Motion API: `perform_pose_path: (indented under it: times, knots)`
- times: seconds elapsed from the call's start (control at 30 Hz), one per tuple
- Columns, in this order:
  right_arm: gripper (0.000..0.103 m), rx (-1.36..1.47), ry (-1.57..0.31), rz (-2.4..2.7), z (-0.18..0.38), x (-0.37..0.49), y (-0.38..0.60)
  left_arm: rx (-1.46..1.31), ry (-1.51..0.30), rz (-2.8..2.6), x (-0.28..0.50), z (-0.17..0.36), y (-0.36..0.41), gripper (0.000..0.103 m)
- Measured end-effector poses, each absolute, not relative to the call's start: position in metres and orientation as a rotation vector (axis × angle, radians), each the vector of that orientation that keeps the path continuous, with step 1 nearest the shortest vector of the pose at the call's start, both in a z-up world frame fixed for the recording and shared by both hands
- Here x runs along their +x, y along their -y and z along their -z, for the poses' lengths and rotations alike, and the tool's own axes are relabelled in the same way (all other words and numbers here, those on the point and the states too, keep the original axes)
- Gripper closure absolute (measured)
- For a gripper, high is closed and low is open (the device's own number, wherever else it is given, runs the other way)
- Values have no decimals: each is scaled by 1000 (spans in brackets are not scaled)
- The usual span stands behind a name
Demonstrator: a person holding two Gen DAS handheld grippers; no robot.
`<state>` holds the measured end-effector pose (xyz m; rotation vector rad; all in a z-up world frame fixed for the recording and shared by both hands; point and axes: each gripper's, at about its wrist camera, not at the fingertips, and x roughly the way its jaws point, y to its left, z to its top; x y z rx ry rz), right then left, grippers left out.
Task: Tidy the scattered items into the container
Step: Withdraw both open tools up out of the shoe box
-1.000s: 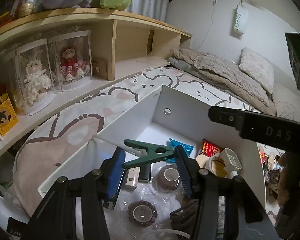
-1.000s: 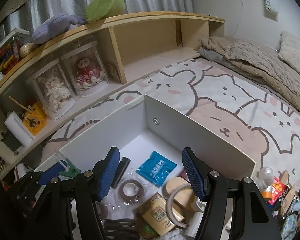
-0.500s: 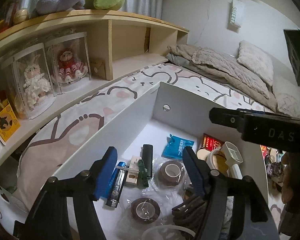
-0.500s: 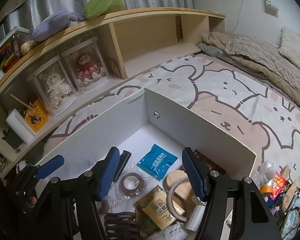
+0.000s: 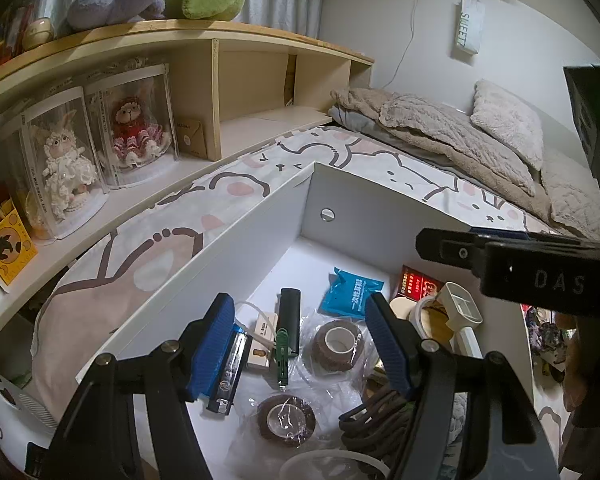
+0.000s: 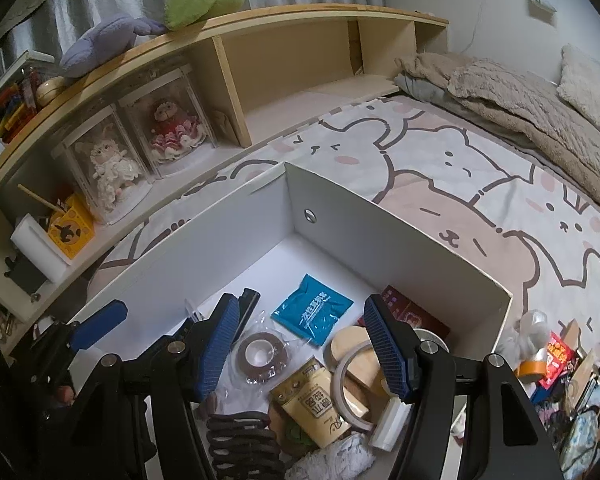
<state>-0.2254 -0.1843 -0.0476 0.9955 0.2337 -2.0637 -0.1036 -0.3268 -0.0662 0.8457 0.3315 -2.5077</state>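
The white open box (image 5: pixel 228 248) sits on the bear-print bedspread and holds several items. My left gripper (image 5: pixel 300 342) hangs open over the box's near left part with nothing between its blue pads. Under it a green clip (image 5: pixel 282 350) lies on the box floor, beside a black cylinder (image 5: pixel 290 316) and two brown tape rolls (image 5: pixel 338 344). My right gripper (image 6: pixel 300 344) is open and empty above the box (image 6: pixel 420 240), over a blue packet (image 6: pixel 312 314) and a tape roll (image 6: pixel 262 354). A heap of loose items (image 6: pixel 556 356) lies outside the box at the right.
A wooden shelf (image 6: pixel 284 80) with boxed dolls (image 6: pixel 108 164) runs along the far left of the bed. A beige blanket and pillows (image 5: pixel 460 128) lie at the far end. A yellow pouch (image 6: pixel 316 396) and dark coiled hair ties (image 6: pixel 240 436) fill the box's near end.
The left gripper has opened and let go of the green clip, which now lies on the box floor. The right gripper has stayed open in place.
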Motion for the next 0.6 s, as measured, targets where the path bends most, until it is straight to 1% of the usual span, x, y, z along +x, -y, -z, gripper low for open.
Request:
perform_pose_path:
  times: [0.1,0.17,0.27,0.3,0.37,0.43,0.5,0.53,0.57,0.6]
  knots:
    - [37,989,-240,2067,47,-223,182,843,-336,2507,-103,66,327,33]
    - [37,982,-238,2070,45,-222,178,838,-335,2508,-103,65,326,28]
    - [36,968,-241,2085,44,-219,174,829,-334,2504,-103,64,324,23]
    - [33,961,-245,2090,43,-218,173,827,-334,2502,-103,63,324,22]
    - [12,933,-267,2108,43,-215,171,820,-326,2489,-103,62,324,20]
    - [10,909,-287,2120,42,-212,170,801,-309,2468,-101,60,324,20]
    - [10,908,-287,2120,42,-212,169,788,-303,2461,-100,58,323,12]
    - [9,905,-287,2125,42,-212,168,783,-304,2464,-99,57,323,5]
    - [0,898,-290,2133,42,-211,168,778,-304,2467,-99,56,322,1]
    - [0,889,-291,2142,41,-211,167,775,-302,2467,-98,55,322,0]
